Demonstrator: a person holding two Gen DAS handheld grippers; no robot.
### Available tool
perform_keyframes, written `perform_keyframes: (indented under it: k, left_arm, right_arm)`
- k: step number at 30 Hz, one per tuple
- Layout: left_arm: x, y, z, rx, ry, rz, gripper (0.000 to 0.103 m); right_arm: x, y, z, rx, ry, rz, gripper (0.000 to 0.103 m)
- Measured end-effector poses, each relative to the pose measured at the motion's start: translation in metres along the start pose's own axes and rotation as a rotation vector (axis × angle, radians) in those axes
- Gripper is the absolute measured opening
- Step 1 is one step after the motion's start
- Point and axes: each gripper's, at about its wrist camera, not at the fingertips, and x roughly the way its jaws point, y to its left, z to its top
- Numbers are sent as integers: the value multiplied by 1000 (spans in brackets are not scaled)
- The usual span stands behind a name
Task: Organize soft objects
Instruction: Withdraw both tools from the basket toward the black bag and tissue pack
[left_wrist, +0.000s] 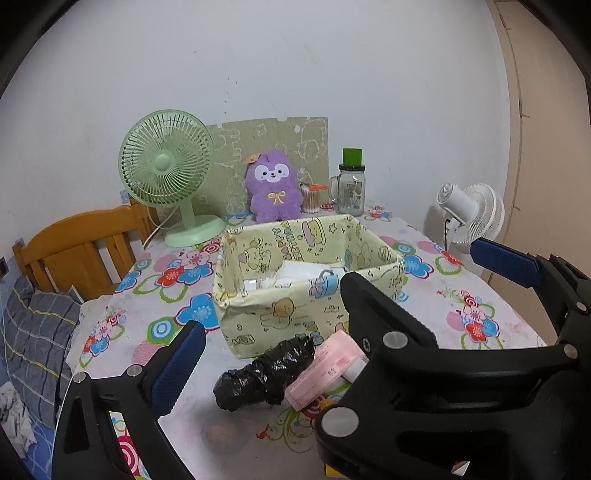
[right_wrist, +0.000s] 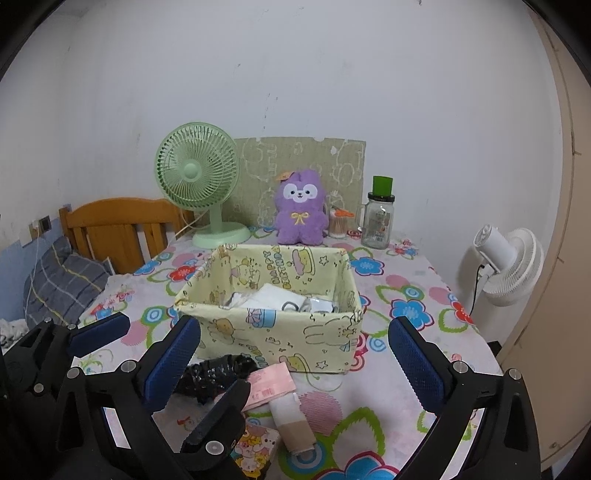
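The left gripper (left_wrist: 332, 295) hangs wide open over the flowered table (left_wrist: 155, 325), nothing between its blue pads, while a black bag roll (left_wrist: 264, 373) and pink packet (left_wrist: 321, 369) lie touching just before the yellow box (left_wrist: 295, 314).

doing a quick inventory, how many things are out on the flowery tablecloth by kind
fans on the table: 1 (green fan)
soft toys: 1 (purple plush)
boxes: 1 (yellow fabric box)
jars: 2 (glass jar, cotton swab jar)
loose items in front of the box: 4 (black bag roll, pink packet, cardboard roll, cartoon pack)
total: 9
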Motion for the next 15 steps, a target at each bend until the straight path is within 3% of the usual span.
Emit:
perform_keyframes:
  k: [15]
  left_arm:
    - [20,7,-24,16,59,-17,103]
  right_arm:
    - [21,9,-25,6,70,25,103]
